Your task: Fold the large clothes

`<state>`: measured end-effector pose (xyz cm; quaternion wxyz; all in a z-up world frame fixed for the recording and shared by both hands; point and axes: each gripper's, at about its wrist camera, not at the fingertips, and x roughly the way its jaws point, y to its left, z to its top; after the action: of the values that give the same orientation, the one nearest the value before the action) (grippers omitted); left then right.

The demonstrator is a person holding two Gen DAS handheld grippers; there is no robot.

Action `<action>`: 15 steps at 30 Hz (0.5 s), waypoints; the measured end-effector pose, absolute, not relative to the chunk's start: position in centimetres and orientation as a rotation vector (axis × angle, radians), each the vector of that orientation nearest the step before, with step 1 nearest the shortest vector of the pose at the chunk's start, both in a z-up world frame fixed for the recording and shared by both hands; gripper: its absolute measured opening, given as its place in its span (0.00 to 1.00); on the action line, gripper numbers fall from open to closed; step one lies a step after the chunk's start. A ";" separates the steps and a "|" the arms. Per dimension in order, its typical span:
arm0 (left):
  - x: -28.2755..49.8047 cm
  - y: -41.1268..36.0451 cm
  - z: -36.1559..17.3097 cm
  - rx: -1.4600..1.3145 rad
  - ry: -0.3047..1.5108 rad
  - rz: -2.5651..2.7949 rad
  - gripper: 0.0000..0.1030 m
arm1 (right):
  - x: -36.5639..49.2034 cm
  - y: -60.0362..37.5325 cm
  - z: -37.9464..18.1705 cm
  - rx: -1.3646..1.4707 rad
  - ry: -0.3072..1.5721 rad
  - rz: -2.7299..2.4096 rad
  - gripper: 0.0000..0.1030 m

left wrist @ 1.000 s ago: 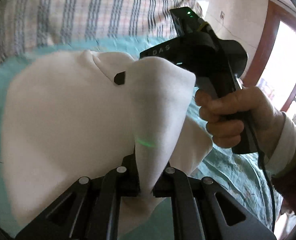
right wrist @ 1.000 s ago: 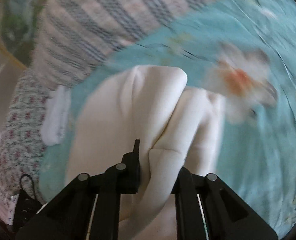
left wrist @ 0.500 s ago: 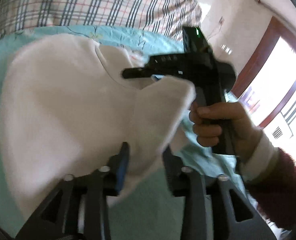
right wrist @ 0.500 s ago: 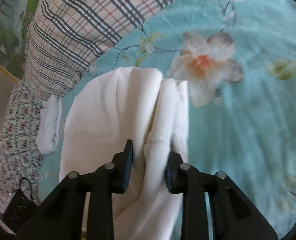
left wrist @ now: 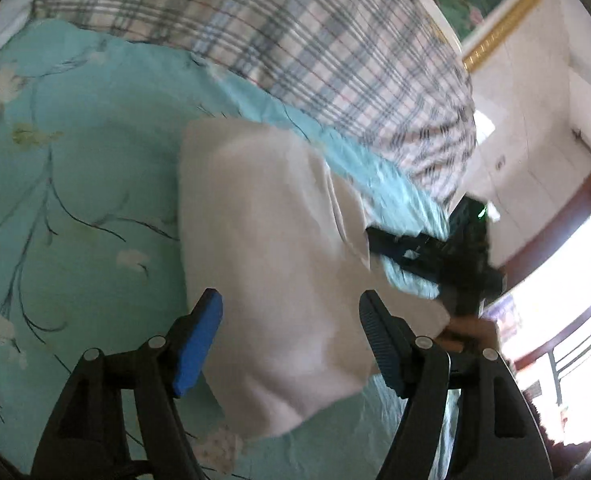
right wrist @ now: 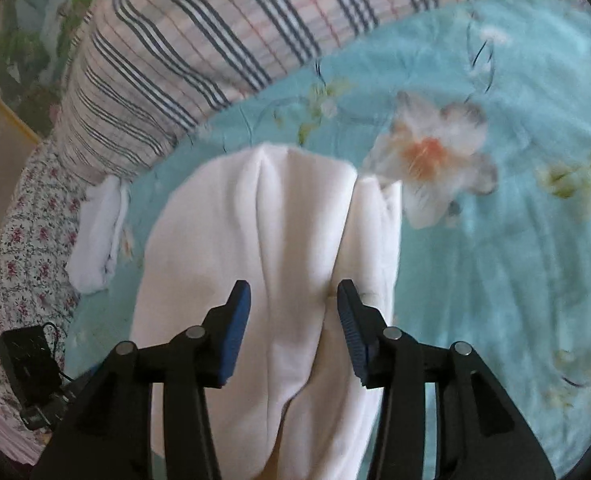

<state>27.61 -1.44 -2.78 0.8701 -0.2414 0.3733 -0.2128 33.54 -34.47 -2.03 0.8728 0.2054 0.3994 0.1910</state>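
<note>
A folded white garment (left wrist: 271, 264) lies on the teal floral bedsheet (left wrist: 75, 184). My left gripper (left wrist: 291, 312) is open, its jaws wide apart above the garment's near edge and holding nothing. The right gripper's black body (left wrist: 455, 256) shows at the garment's right edge. In the right wrist view the same white garment (right wrist: 263, 240) lies in soft folds under my right gripper (right wrist: 293, 308), which is open with a fold of cloth loose between its blue-padded fingers (right wrist: 235, 320).
A plaid quilt (left wrist: 295, 40) is piled along the far side of the bed. A small white cloth (right wrist: 99, 232) lies left of the garment. A floral-print fabric (right wrist: 23, 216) and a black device with cable (right wrist: 27, 368) sit at the left edge. A window is at the right.
Both grippers have opened and let go of the white garment. It has dropped onto the bed as a folded stack, and both grippers have drawn back a little.
</note>
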 end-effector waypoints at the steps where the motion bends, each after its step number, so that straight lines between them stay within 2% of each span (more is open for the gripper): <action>1: 27.9 -1.3 -3.0 -0.518 0.782 -0.443 0.72 | 34.0 -34.2 -2.4 0.422 0.845 0.398 0.45; 2: 28.4 -1.0 -3.3 -0.524 0.790 -0.442 0.74 | 34.4 -33.9 -2.7 0.409 0.853 0.401 0.44; 3: 29.1 -1.1 -3.7 -0.516 0.806 -0.448 0.74 | 34.7 -33.3 -2.9 0.395 0.865 0.403 0.31; 4: 29.7 -1.0 -4.1 -0.505 0.823 -0.444 0.74 | 34.8 -33.0 -2.9 0.388 0.871 0.407 0.13; 5: 30.5 -1.1 -4.7 -0.492 0.852 -0.425 0.74 | 34.5 -32.9 -2.7 0.393 0.868 0.413 0.04; 11: 32.4 -1.5 -5.3 -0.489 0.878 -0.429 0.74 | 27.8 -35.6 3.7 0.474 0.596 0.473 0.04; 15: 33.4 -2.9 -6.4 -0.451 0.923 -0.429 0.74 | 28.4 -36.7 0.9 0.460 0.700 0.357 0.04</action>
<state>33.36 -2.85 -6.39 0.8490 -0.2140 0.4381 -0.2038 28.42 -36.70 0.86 0.8982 0.2219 0.3382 0.1724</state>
